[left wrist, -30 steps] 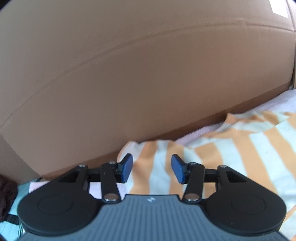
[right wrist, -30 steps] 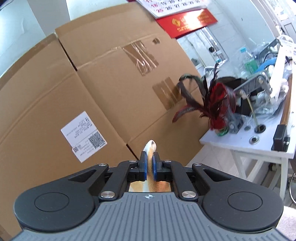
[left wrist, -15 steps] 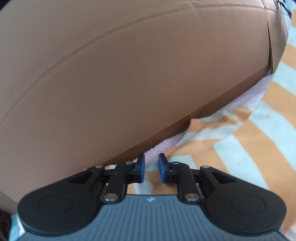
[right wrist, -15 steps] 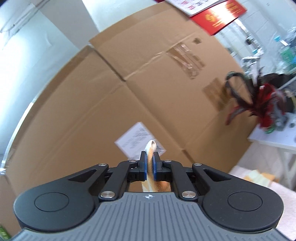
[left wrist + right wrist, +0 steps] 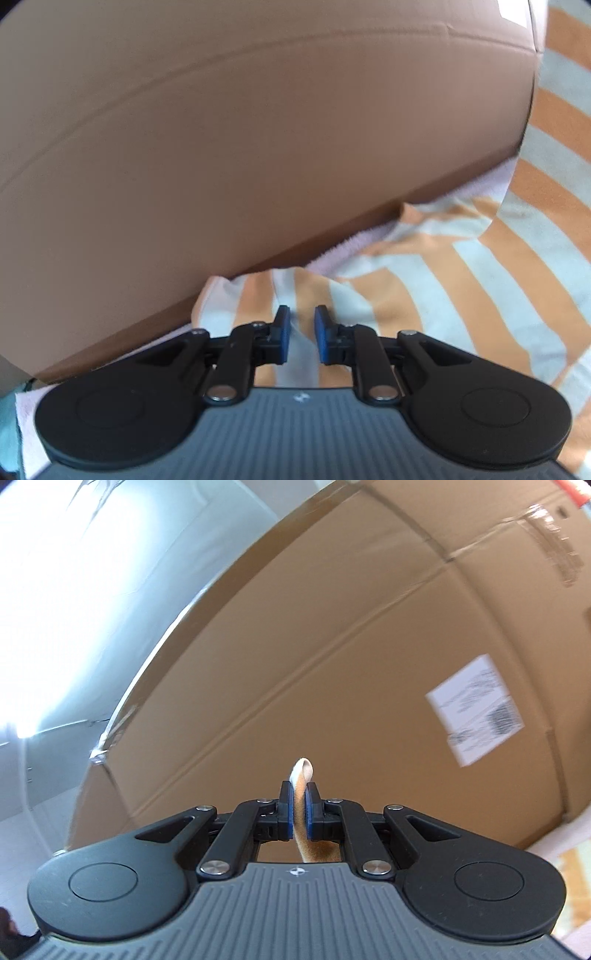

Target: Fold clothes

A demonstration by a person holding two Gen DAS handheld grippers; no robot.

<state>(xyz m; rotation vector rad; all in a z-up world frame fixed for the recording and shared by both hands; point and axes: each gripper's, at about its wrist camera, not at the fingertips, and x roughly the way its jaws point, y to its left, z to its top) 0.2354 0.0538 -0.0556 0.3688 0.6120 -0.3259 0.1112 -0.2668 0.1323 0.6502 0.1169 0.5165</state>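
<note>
An orange and pale blue striped garment (image 5: 461, 280) lies spread on a pink towel, filling the right and lower part of the left wrist view. My left gripper (image 5: 301, 325) is low over its near corner, and its blue pads (image 5: 283, 332) are drawn in on a fold of the striped fabric that fills the narrow gap. In the right wrist view, my right gripper (image 5: 298, 808) is shut on an edge of the same garment (image 5: 303, 775). A small loop of it pokes up above the fingertips. That gripper is lifted and faces the cardboard.
A large brown cardboard box (image 5: 240, 147) stands right behind the garment and fills most of both views; it bears a white shipping label (image 5: 476, 709). The pink towel (image 5: 354, 243) edge runs along its base. A bright white wall (image 5: 74, 609) is at the left.
My left gripper's fingers have come together from wide open onto the garment's corner. My right gripper, still pinching the fabric, has swung left, away from the cluttered white table.
</note>
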